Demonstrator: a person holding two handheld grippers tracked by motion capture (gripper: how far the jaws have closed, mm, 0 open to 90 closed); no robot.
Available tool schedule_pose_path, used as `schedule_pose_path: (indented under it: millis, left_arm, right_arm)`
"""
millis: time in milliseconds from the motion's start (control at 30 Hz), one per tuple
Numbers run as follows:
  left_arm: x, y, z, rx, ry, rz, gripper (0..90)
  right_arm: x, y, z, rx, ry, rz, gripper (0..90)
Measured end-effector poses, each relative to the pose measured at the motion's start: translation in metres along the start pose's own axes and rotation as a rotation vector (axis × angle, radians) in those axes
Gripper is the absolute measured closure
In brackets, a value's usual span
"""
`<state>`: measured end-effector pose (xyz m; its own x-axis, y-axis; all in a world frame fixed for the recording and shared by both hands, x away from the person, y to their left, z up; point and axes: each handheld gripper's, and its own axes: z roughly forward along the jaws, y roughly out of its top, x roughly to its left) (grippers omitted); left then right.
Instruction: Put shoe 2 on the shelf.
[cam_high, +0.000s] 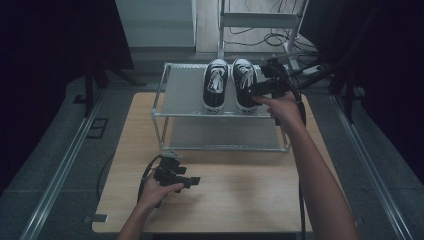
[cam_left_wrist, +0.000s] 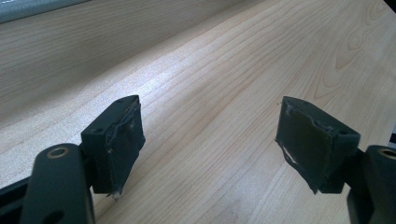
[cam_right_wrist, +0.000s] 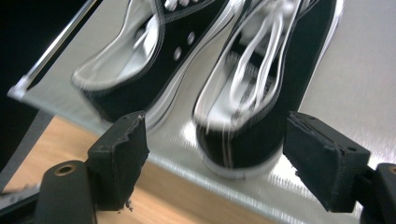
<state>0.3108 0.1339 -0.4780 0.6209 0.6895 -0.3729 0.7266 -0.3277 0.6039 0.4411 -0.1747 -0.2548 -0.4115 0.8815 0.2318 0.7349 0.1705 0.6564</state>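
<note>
- Two black sneakers (cam_high: 230, 85) sit side by side on the shoe rack's (cam_high: 187, 92) top shelf, near its right edge.
- The right gripper (cam_right_wrist: 215, 154) is beside the right sneaker's heel, jaws wide apart and empty.
- The left gripper (cam_left_wrist: 210, 149) rests on the table (cam_left_wrist: 224, 70), jaws apart, holding nothing.
- Next, I think, line the jaws around that heel, then squeeze.

High view dim, my surroundings near black – glare on table (cam_left_wrist: 224, 93); shoes (cam_right_wrist: 233, 93) motion-blurred, shelf (cam_right_wrist: 336, 70) shiny.

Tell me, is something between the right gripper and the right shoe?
Nothing visible. The right gripper is open just before the heel of the right shoe on the top shelf, with clear space between them.
</note>
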Motion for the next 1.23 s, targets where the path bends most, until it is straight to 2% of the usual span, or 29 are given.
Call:
schedule_pose_path:
  millis: [333, 567, 833, 967, 1100, 1233]
  left_arm:
    - [0.000, -0.001, -0.001, 0.001, 0.001, 0.000, 23.0]
    - [0.000, -0.002, -0.002, 0.000, 0.003, 0.001, 23.0]
    - [0.001, -0.003, -0.004, -0.005, 0.004, -0.003, 23.0]
    - [0.001, -0.003, -0.003, -0.004, 0.008, -0.004, 23.1]
    - [0.001, -0.003, -0.004, -0.008, 0.013, -0.006, 23.0]
    - [0.004, -0.004, -0.004, -0.009, 0.039, 0.000, 23.0]
  right_arm:
    - [-0.008, -0.058, -0.019, -0.061, 0.097, -0.072, 23.7]
    - [-0.018, -0.104, -0.021, -0.087, 0.170, -0.097, 25.8]
    - [-0.038, -0.150, -0.010, -0.096, 0.182, -0.120, 27.0]
    - [-0.044, -0.159, -0.003, -0.088, 0.184, -0.123, 27.8]
    - [-0.044, -0.161, -0.001, -0.098, 0.174, -0.143, 28.2]
    - [-0.046, -0.169, 0.004, -0.096, 0.180, -0.154, 28.2]
